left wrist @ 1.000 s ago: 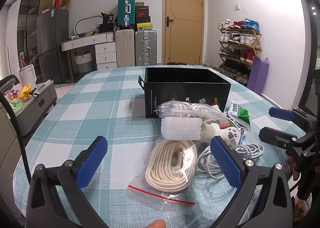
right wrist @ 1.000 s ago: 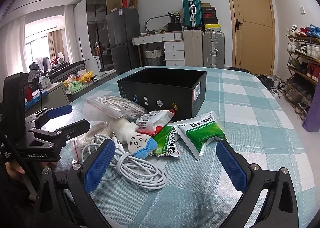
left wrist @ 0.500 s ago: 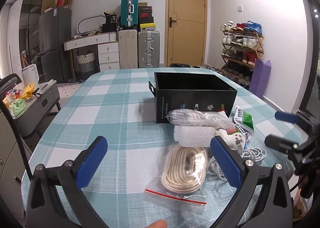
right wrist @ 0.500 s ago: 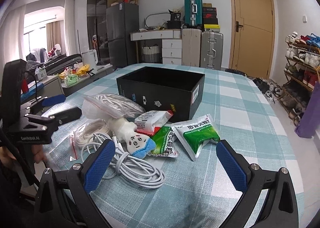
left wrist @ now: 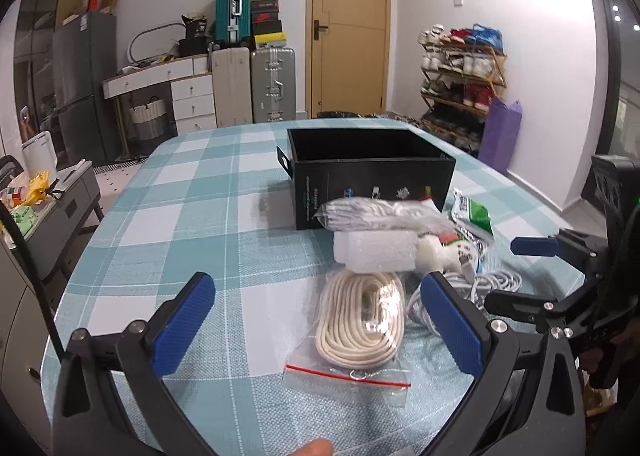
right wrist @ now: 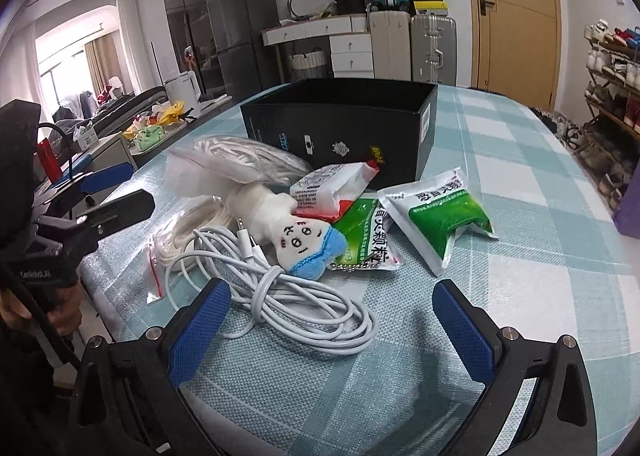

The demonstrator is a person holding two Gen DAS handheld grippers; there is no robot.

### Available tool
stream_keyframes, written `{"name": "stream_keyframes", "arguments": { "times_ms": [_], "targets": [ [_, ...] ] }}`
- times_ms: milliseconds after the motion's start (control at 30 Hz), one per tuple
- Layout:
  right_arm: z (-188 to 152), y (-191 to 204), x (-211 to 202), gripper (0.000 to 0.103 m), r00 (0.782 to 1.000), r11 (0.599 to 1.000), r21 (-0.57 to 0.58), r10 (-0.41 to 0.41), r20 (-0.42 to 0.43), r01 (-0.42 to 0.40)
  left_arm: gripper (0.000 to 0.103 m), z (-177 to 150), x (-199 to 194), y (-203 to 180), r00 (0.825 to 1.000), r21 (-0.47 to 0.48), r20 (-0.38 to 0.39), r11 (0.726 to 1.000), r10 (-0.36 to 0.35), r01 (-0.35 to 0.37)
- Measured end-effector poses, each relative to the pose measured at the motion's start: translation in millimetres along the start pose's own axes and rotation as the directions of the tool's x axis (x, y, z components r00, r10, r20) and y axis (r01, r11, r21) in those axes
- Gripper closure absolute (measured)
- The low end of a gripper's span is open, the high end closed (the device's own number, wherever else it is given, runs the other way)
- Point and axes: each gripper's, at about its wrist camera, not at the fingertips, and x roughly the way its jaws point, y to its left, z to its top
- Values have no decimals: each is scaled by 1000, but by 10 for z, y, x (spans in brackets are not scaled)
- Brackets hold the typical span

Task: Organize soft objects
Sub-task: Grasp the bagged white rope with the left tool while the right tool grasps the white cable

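Left hand-held gripper wide open, empty, above near edge of worktop; right hand-held gripper same. Bagged rope, white cable, plush lie near black box. Step: approach. Next: close on bagged rope, carry to box.

door | suitcases | shoe rack | fridge | purple bag, perhaps
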Motion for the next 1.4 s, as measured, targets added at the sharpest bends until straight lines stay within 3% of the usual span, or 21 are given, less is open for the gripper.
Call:
{"name": "stream_keyframes", "arguments": {
  "times_ms": [233, 567, 767, 1200, 1300, 1333, 1367, 1400],
  "targets": [
    [20, 72, 140, 0, 999, 1000, 11, -15, -40, 15, 0, -37, 177, -12, 997, 8, -79, 1000, 21, -20],
    [-15, -151, 69, 1, 997, 997, 57, -46, -55, 49, 0, -61, 246, -47, 993, 18, -117, 1000, 8, -6],
    [17, -20, 103, 1, 998, 999, 21, -30, -49, 31, 0, -72, 313, -83, 989, 37, -147, 999, 12, -7],
    [31, 65, 157, 26, 998, 999, -12, 47, -41, -47, 0, -131, 439, -146, 977, 67, -212, 998, 28, -14],
    [14, 50, 125, 30, 997, 998, -14, 64, -47, -65, 6, -139, 448, -137, 977, 60, -215, 998, 5, 8],
    [10, 40, 115, 31, 996, 997, -8, 72, -49, -72, 13, -141, 453, -147, 975, 57, -222, 998, -9, 22],
    [8, 32, 102, 35, 995, 997, -7, 82, -51, -83, 18, -146, 455, -150, 973, 53, -229, 998, -23, 36],
    [8, 17, 78, 46, 994, 995, -4, 96, -47, -96, 19, -147, 443, -156, 974, 53, -224, 998, -26, 39]
  ]
}}
